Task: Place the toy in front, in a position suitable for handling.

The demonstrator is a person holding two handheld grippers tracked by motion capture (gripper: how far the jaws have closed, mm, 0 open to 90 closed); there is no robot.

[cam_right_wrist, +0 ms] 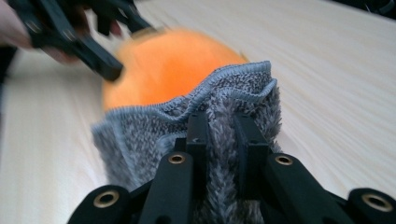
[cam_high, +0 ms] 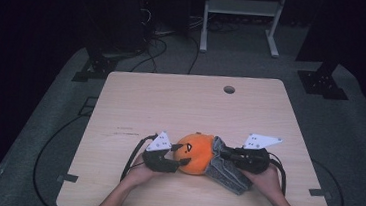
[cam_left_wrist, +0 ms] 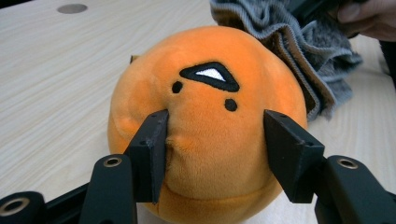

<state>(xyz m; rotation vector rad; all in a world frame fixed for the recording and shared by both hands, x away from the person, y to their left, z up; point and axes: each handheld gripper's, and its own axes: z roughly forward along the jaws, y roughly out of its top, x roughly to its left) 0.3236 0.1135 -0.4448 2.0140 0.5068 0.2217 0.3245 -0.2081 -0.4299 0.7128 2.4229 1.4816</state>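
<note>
A round orange plush toy (cam_high: 195, 153) with a black stitched face lies near the table's front edge. My left gripper (cam_high: 182, 155) holds it from the left; in the left gripper view both jaws press into the plush (cam_left_wrist: 210, 93), and the left one dents it. A grey fuzzy cloth (cam_high: 227, 172) is draped against the toy's right side. My right gripper (cam_high: 224, 156) is shut on a fold of that cloth (cam_right_wrist: 154, 126), with fabric bunched between its jaws (cam_right_wrist: 220, 123). Beyond the cloth edge in the right gripper view are the plush (cam_right_wrist: 163, 70) and the left gripper (cam_right_wrist: 93, 56), both blurred.
The light wooden table (cam_high: 186, 103) has a round cable hole (cam_high: 229, 89) near its far edge. On the floor behind stand a white metal frame (cam_high: 242, 8), black stand bases (cam_high: 323, 82) and loose cables (cam_high: 155, 50). A hand (cam_left_wrist: 369, 18) holds the right gripper.
</note>
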